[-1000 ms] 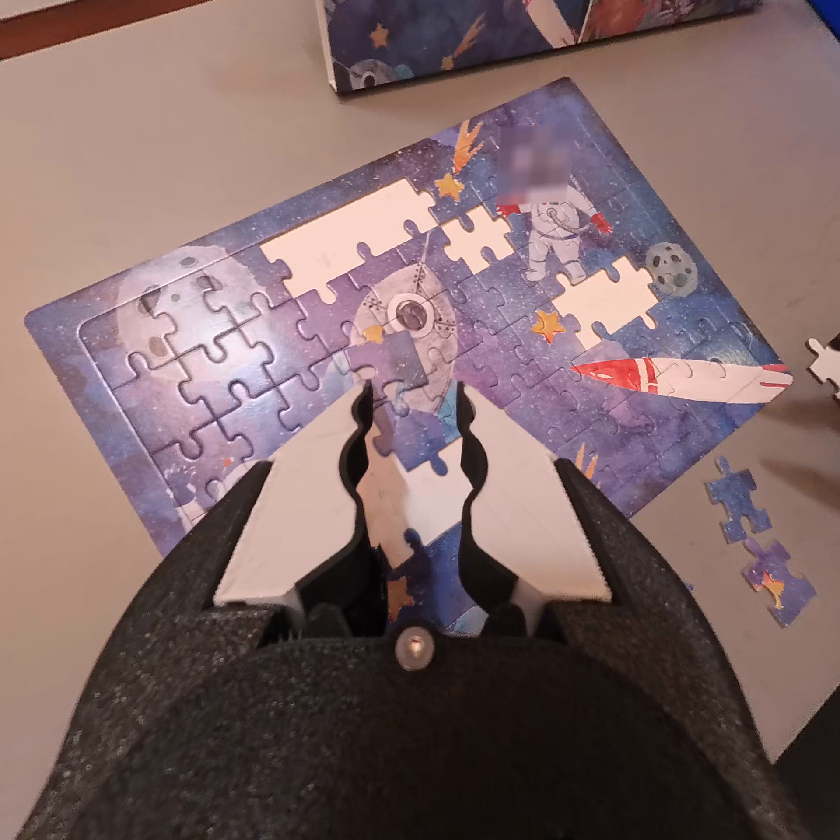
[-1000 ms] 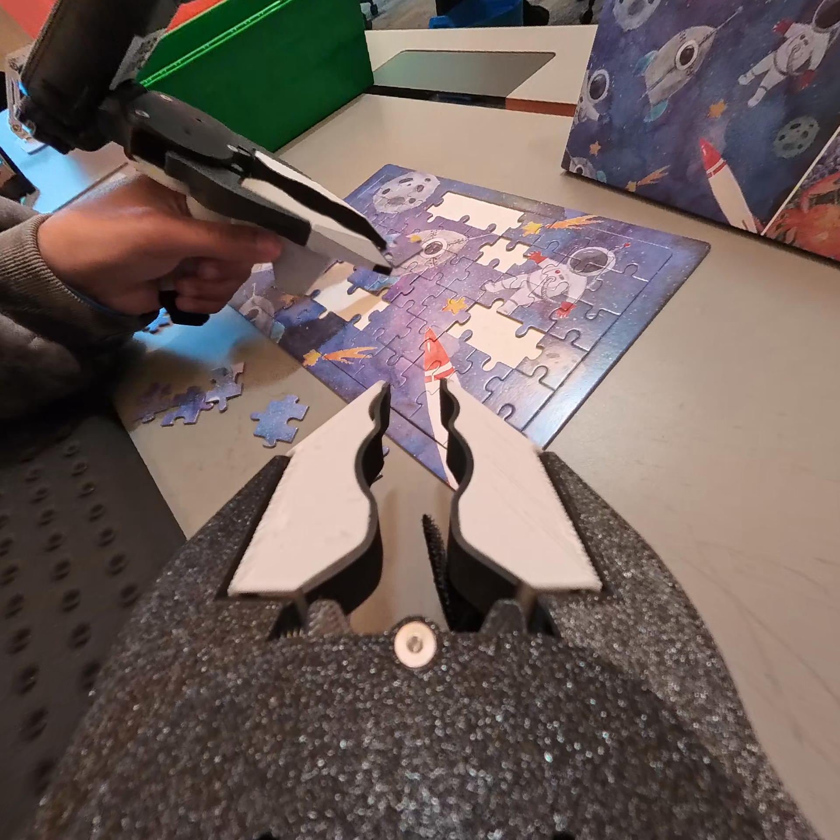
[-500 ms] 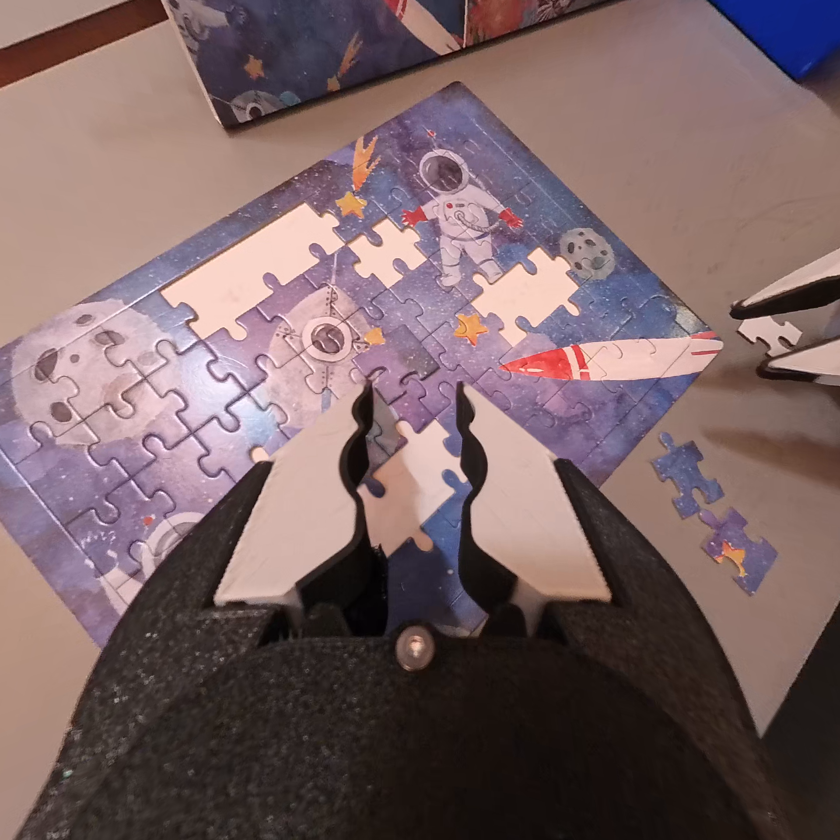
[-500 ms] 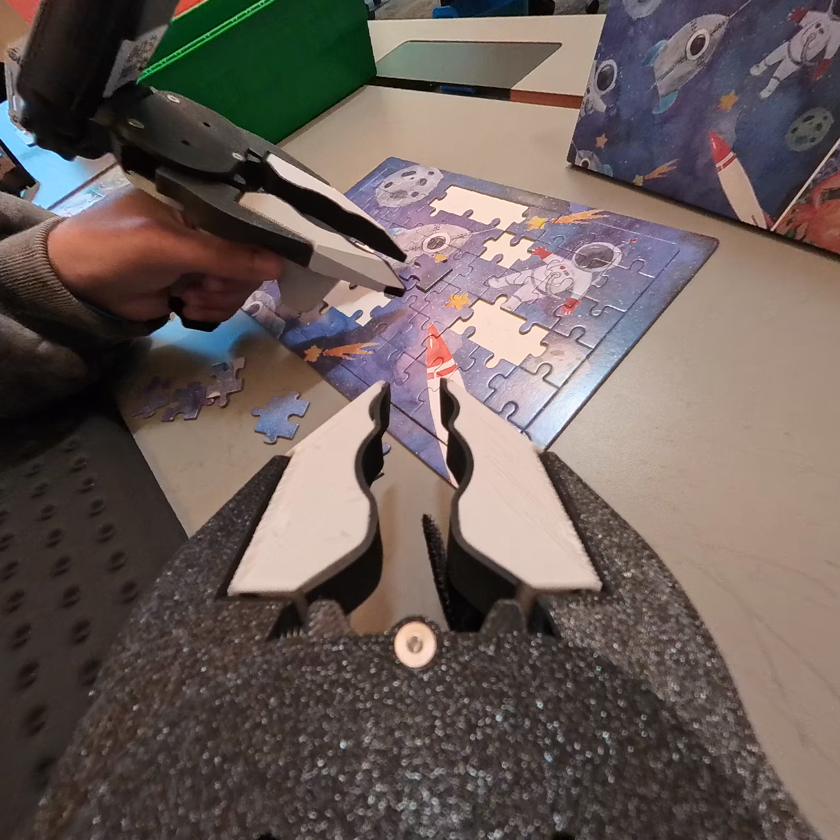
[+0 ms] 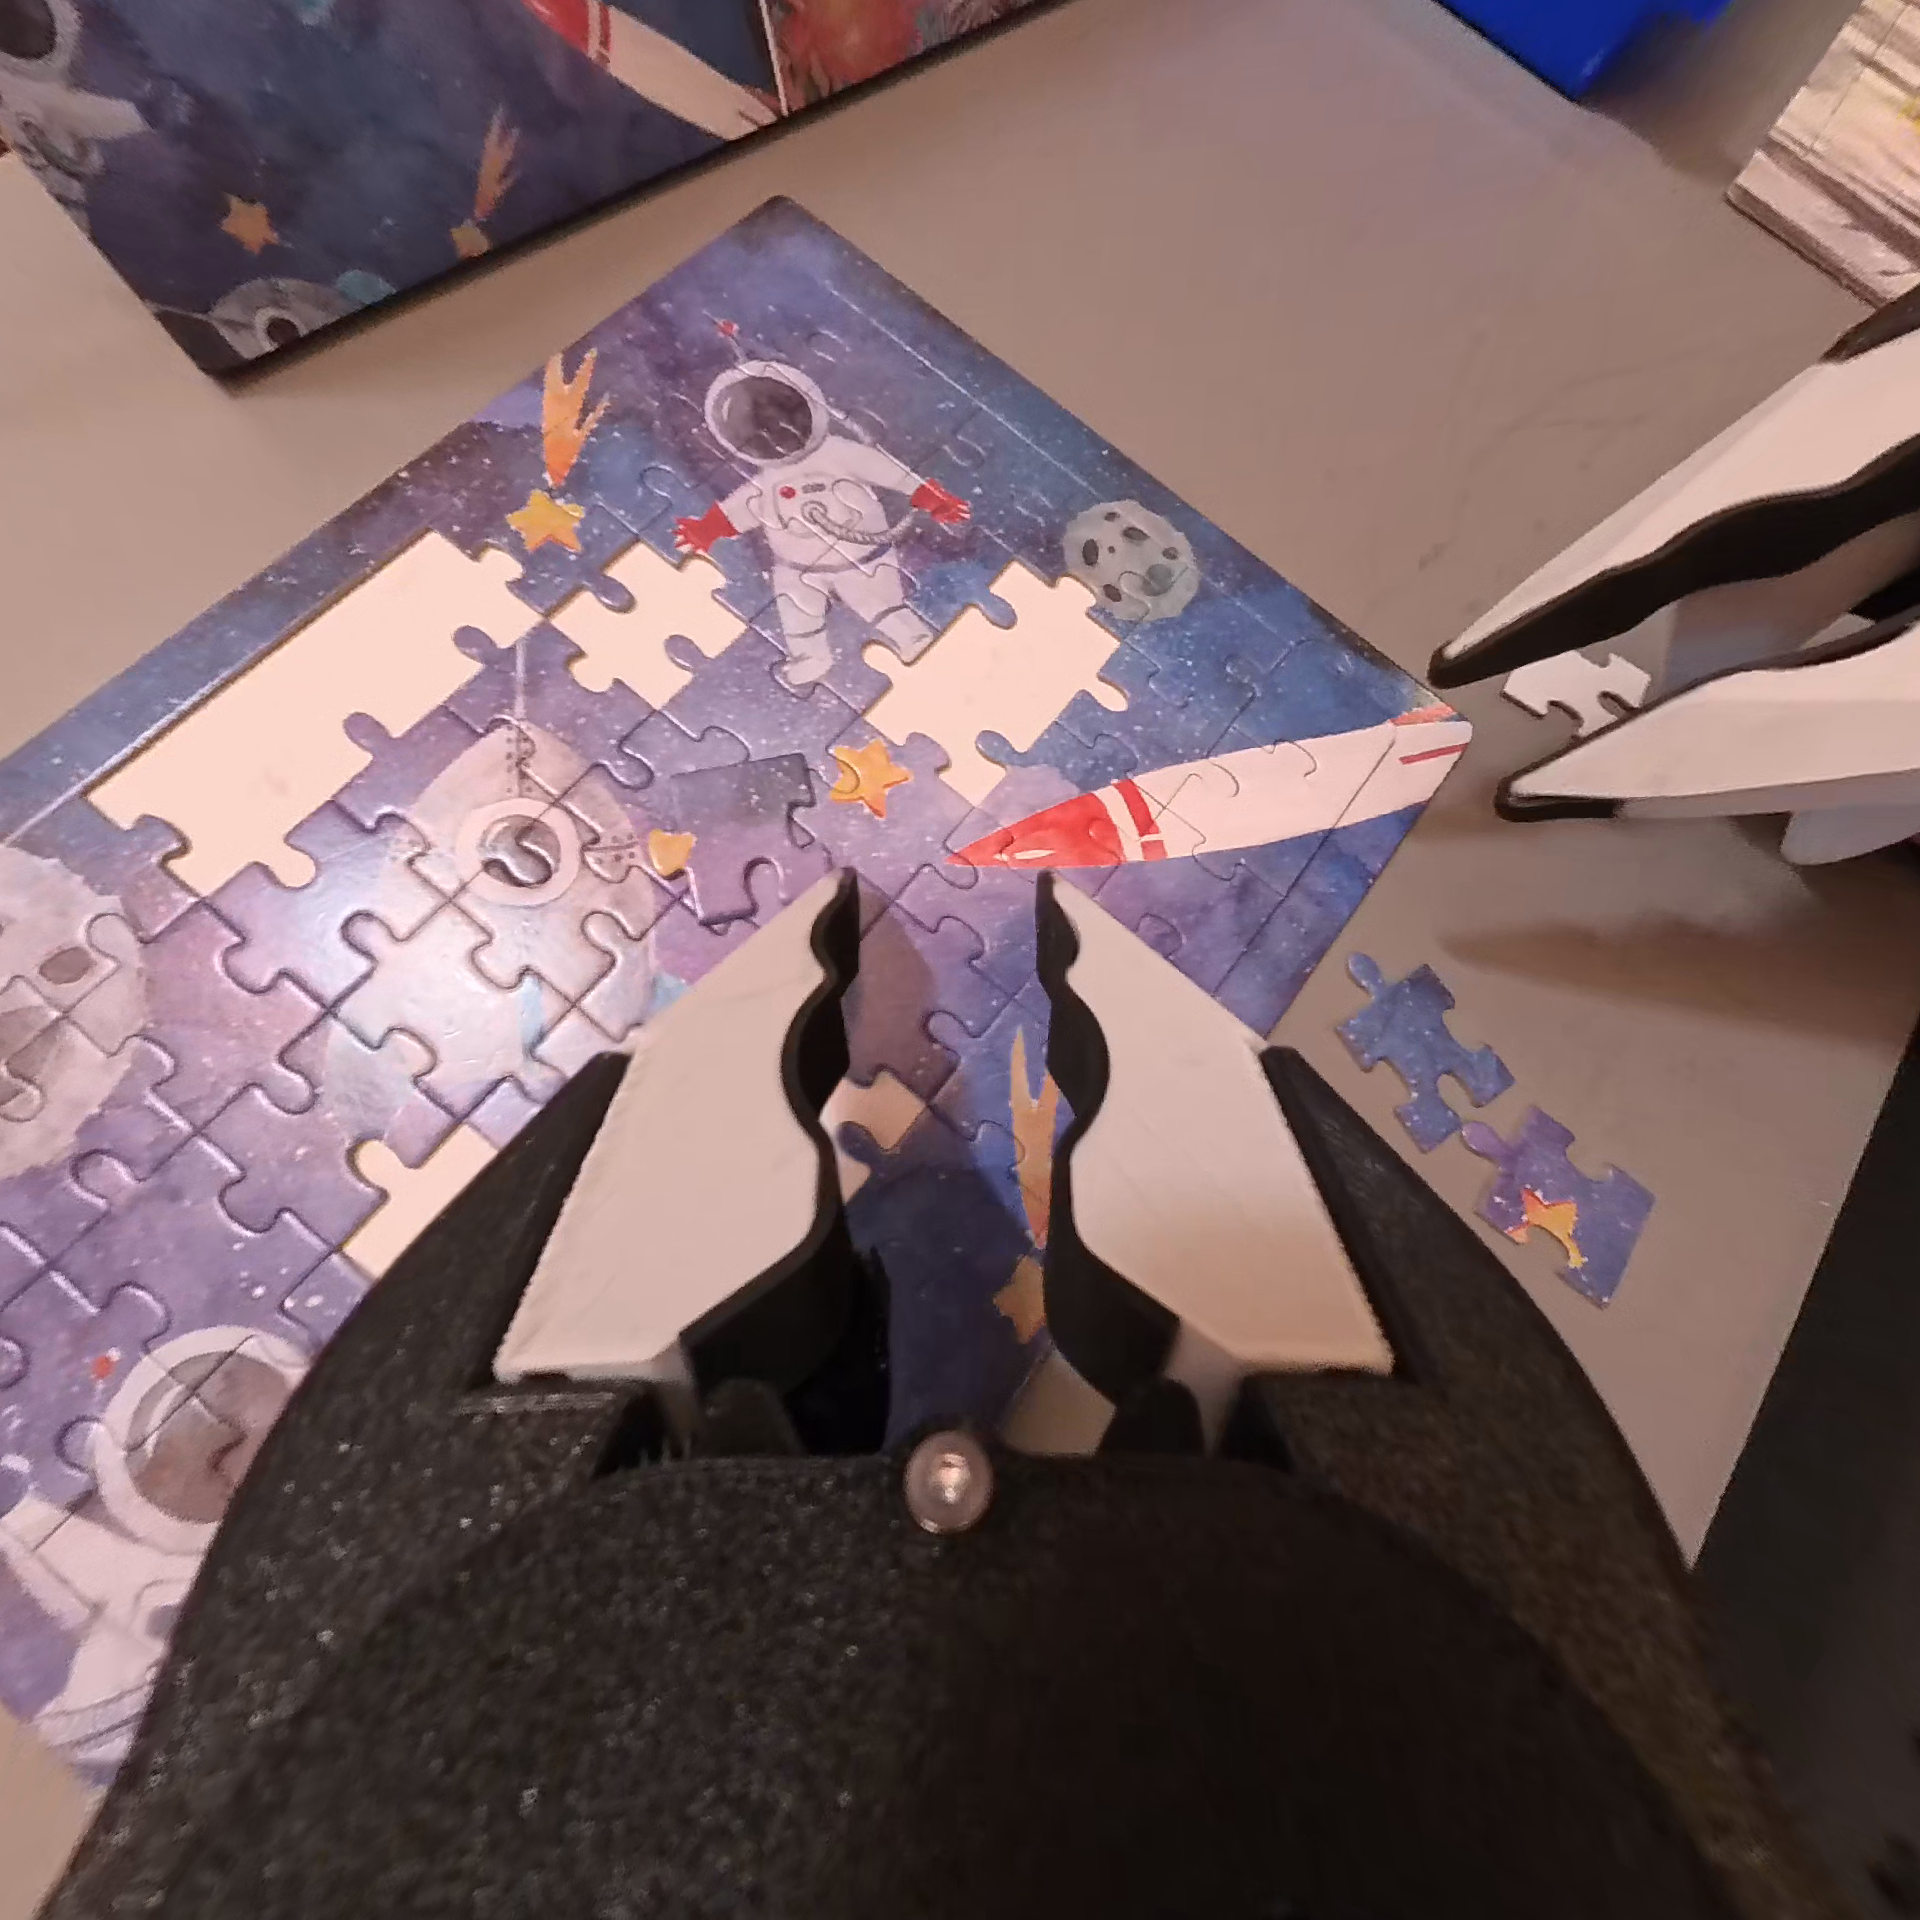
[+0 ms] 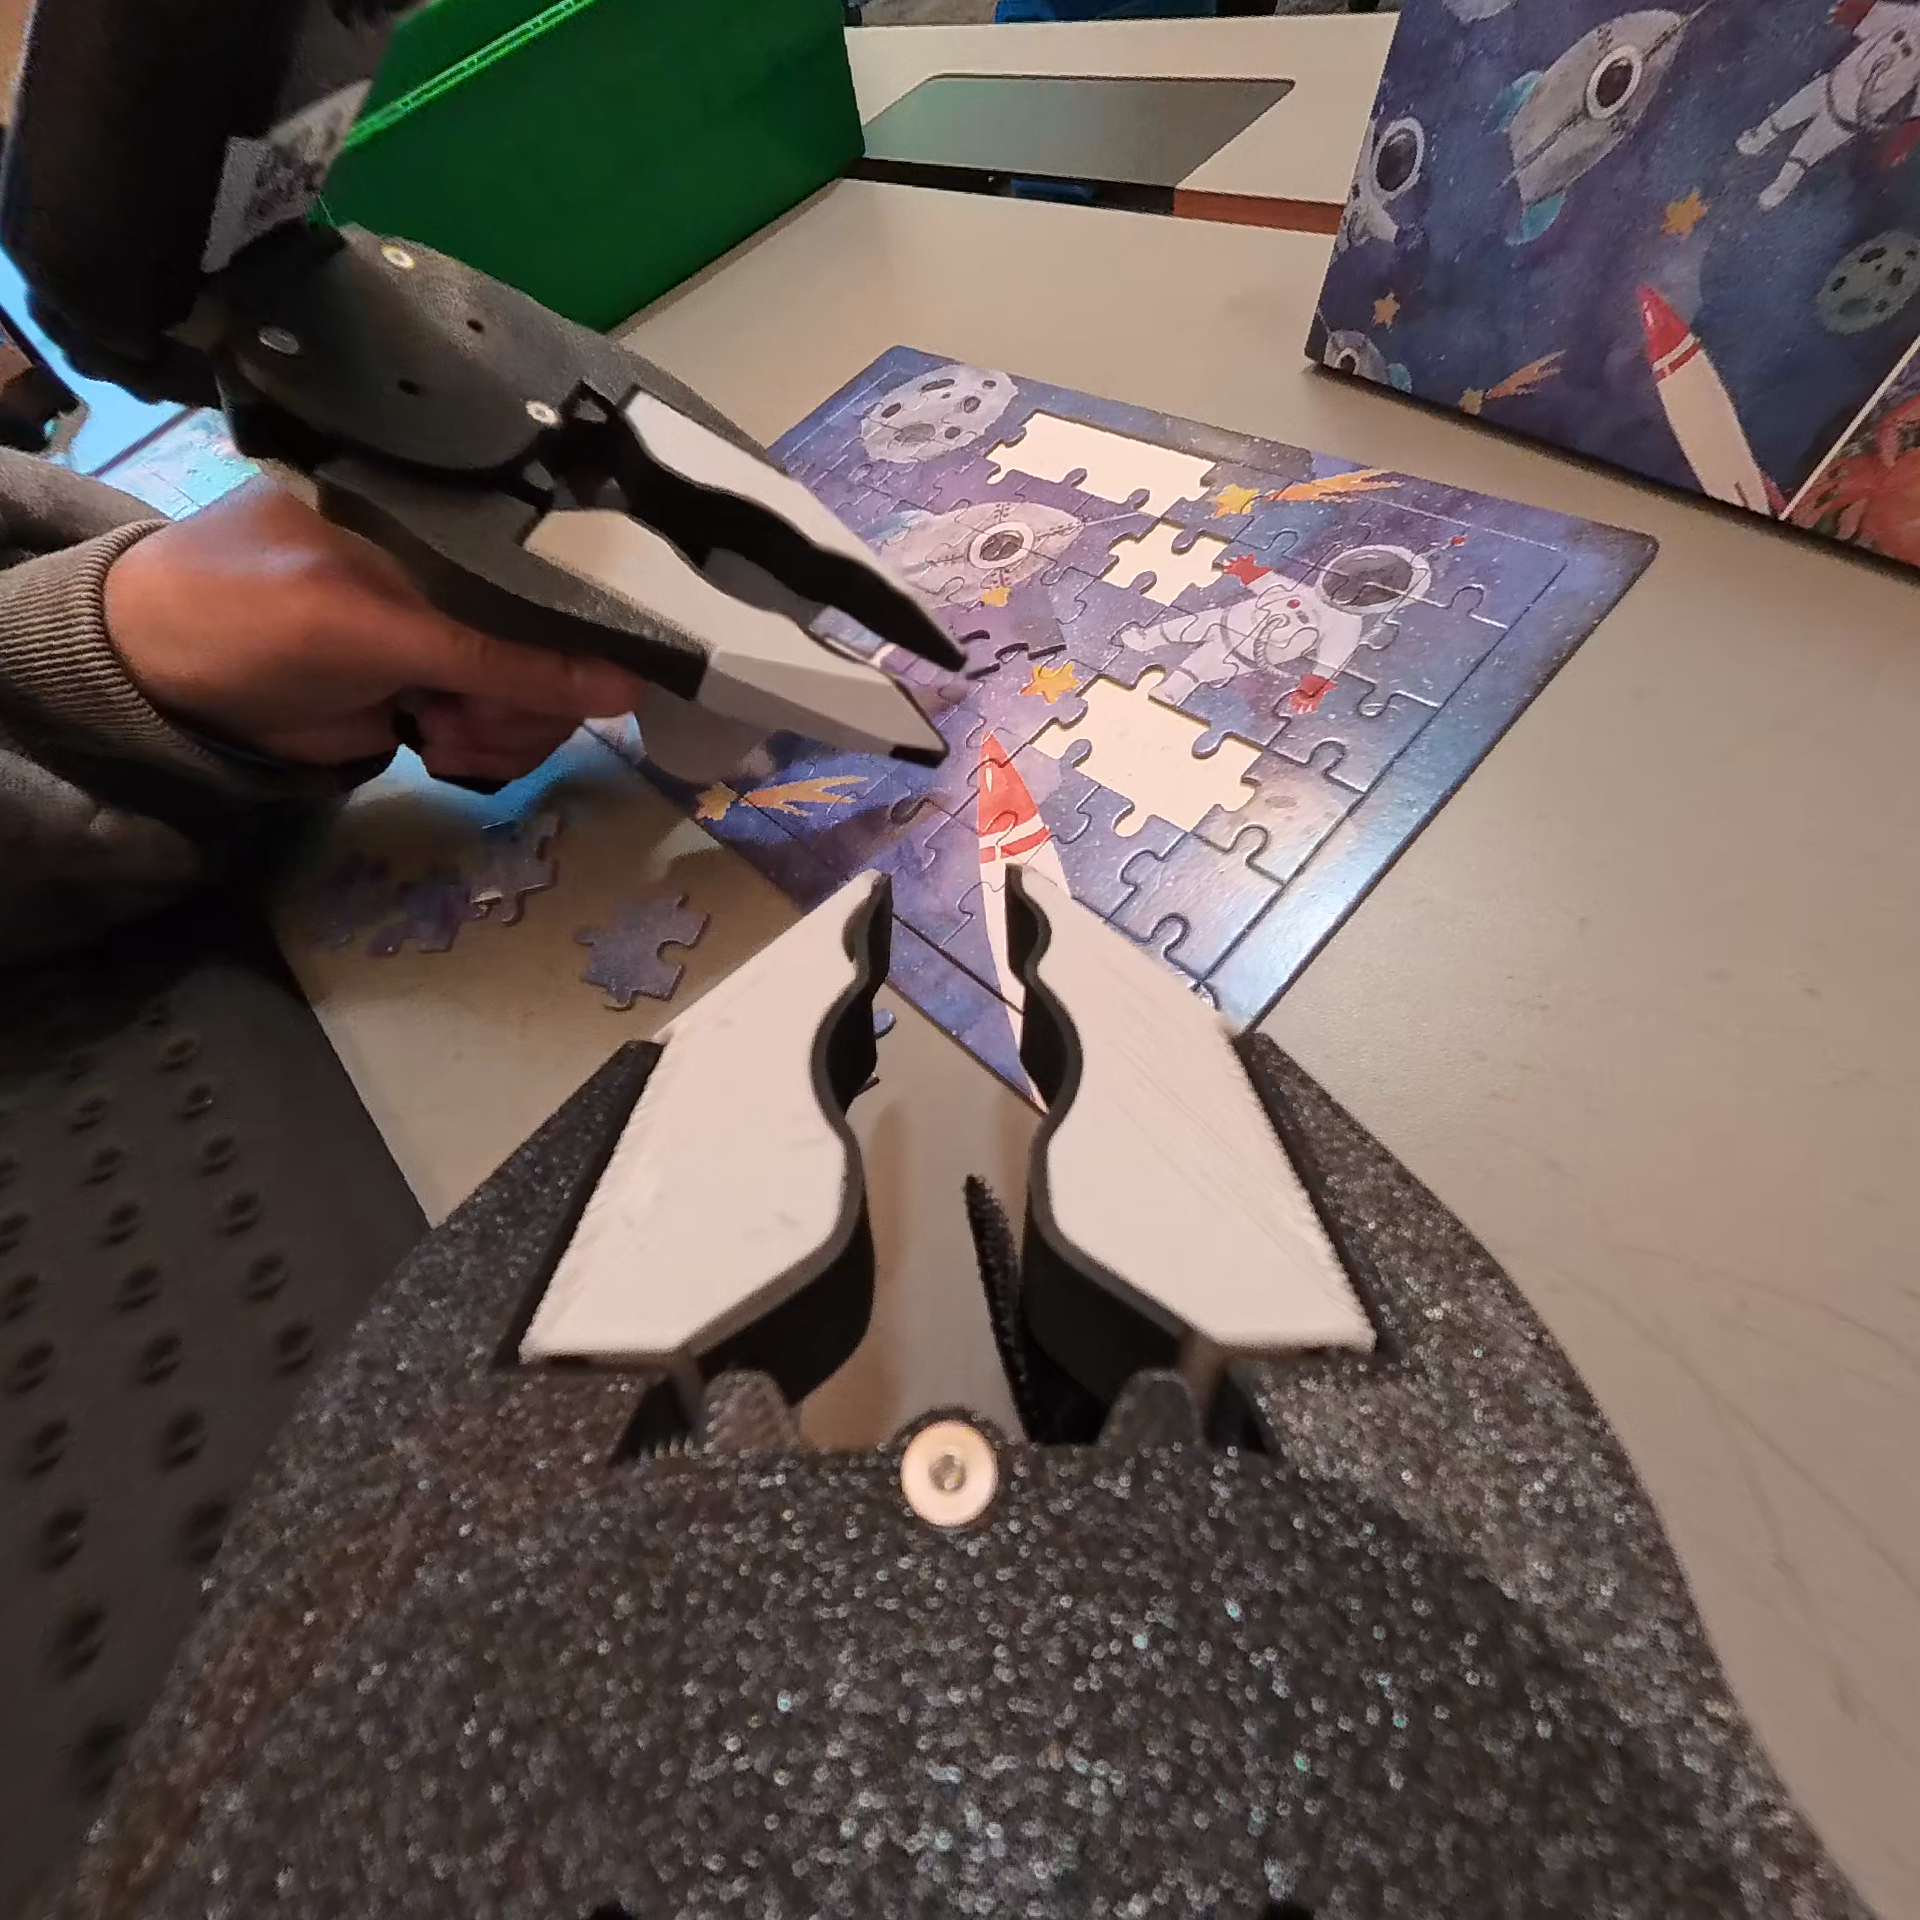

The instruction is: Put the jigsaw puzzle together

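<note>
Left gripper (image 5: pixel 945 904), jaws parted and holding nothing, hovered at frame centre over the puzzle (image 5: pixel 665 790). Right gripper (image 6: pixel 951 899), jaws narrowly parted and empty, sat low at the puzzle's near corner. Four white gaps showed in the upper half of the puzzle, and another partly hidden under the left fingers. Two joined loose pieces (image 5: pixel 1496 1127) lay on the table (image 5: pixel 1351 312) at lower right; one white piece (image 5: pixel 1569 686) rested face down between the right fingers. One box (image 6: pixel 1662 239) stood at upper right.
</note>
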`<state>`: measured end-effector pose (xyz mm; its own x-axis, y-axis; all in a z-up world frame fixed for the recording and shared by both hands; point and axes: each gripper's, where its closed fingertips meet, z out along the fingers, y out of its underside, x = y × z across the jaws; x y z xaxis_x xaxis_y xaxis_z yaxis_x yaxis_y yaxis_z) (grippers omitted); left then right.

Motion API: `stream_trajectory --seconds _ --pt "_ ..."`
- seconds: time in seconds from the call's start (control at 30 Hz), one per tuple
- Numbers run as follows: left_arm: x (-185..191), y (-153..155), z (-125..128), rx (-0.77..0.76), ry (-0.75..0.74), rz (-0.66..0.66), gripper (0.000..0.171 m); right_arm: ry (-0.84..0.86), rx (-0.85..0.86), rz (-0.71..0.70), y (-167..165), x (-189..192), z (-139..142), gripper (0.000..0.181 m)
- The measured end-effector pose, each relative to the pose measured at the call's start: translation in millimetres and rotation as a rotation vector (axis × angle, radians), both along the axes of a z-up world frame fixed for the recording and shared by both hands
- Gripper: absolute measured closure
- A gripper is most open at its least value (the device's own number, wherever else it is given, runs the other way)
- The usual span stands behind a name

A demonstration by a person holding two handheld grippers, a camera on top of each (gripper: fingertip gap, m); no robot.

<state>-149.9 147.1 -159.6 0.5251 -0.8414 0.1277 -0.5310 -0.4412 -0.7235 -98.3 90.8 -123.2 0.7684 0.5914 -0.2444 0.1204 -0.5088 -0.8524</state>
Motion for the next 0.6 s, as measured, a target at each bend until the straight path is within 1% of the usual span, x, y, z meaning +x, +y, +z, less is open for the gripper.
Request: stream_trajectory --seconds 0.17,0.27,0.37,0.53,0.6 --pt "-16.3 22.4 6.8 0.064 0.004 0.112 0.138 -0.003 0.0 0.001 -0.1 -0.3 -0.2 0.16" --pt "-21.6 30.0 3.1 0.062 0.014 0.152 0.137 -0.006 0.001 0.003 -0.4 -0.8 -0.4 0.16" --pt "-20.3 27.8 -3.1 0.041 0.029 0.142 0.137 -0.008 0.001 0.004 -0.5 -1.1 -0.6 0.16" --pt "-12.8 18.7 -4.8 0.034 0.032 0.095 0.137 -0.008 0.002 0.005 -0.7 -1.1 -0.6 0.16" --pt "-10.8 15.5 -4.5 0.028 0.032 0.079 0.141 -0.011 0.003 0.006 -0.7 -1.3 -0.8 0.16"
